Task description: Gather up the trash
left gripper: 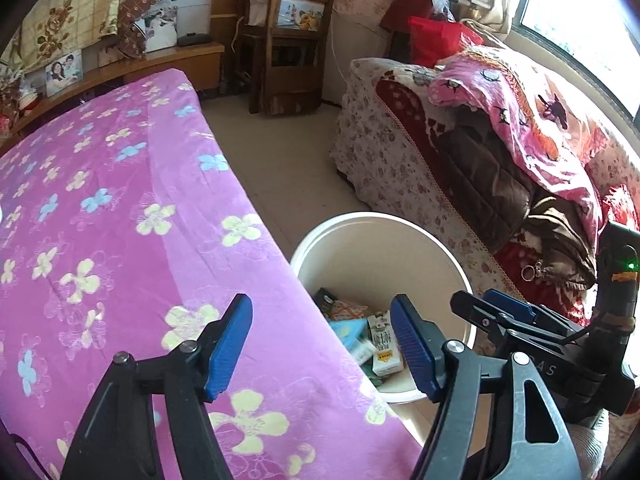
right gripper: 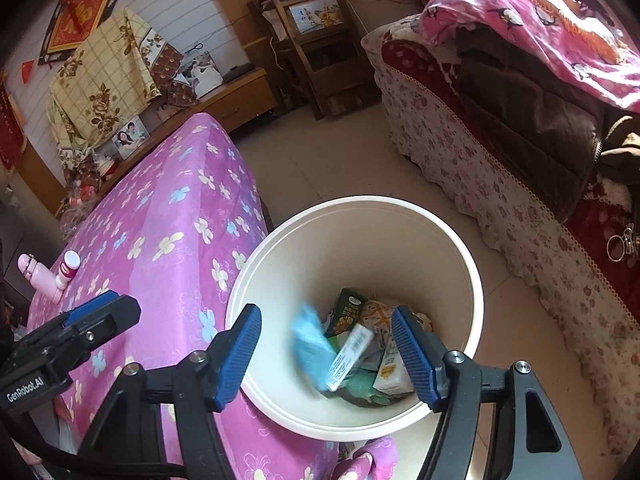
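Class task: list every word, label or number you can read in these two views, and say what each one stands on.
"GenRobot.AI": on the left claw's black body.
"AS": end of a cut-off word on the right claw's black body.
Cartons in the white bucket: print too small or blurred.
Red wall hanging: character unreadable.

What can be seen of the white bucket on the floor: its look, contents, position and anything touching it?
The white bucket is round, cream-white, seemingly plastic, with a smooth rolled rim. It stands upright and uncovered on the tiled floor, between the pink flowered bed cover, which presses against its side, and the floral-covered sofa. Cartons and wrappers lie in its bottom; a blue packet and a white tube appear blurred, seemingly falling. The right claw hangs open above it, not touching.
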`<state>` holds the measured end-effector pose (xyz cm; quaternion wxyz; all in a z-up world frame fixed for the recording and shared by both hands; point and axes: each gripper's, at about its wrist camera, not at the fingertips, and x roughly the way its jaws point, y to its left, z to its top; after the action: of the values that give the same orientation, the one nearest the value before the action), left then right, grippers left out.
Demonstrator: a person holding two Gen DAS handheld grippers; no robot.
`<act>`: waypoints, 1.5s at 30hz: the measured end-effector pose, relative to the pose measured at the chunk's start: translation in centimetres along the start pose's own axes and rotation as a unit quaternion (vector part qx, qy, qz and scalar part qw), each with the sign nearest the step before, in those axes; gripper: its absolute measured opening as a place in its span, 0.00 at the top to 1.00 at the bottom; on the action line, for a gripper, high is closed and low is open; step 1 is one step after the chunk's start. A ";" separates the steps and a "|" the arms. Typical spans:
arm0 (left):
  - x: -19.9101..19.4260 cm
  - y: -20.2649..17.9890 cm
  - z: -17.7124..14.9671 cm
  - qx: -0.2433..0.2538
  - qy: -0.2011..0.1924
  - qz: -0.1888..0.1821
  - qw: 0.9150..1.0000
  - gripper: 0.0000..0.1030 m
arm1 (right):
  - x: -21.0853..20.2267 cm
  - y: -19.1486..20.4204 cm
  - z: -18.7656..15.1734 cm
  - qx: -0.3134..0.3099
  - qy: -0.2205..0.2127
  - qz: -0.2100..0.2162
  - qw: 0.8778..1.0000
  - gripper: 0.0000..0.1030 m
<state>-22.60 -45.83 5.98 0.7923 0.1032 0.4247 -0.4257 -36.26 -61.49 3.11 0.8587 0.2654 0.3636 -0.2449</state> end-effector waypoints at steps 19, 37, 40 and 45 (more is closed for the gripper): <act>-8.2 1.6 -1.7 -0.005 -0.120 0.063 0.991 0.30 | -6.5 4.7 -1.5 -0.058 -0.097 -0.044 0.993 0.31; -17.7 2.0 -4.9 0.016 -0.224 0.095 0.970 0.14 | -16.5 9.6 -4.1 -0.076 -0.205 -0.062 0.974 0.26; -18.8 2.2 -5.4 0.010 -0.237 0.092 0.967 0.13 | -17.5 10.0 -4.4 -0.080 -0.216 -0.064 0.971 0.26; -19.6 2.3 -5.6 0.011 -0.246 0.093 0.965 0.13 | -18.9 10.4 -4.8 -0.073 -0.230 -0.054 0.969 0.24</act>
<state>-29.52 -29.93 17.02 0.9072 0.0431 0.2004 -0.3674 -43.92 -46.48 17.42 0.9219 0.1183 0.1874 -0.3177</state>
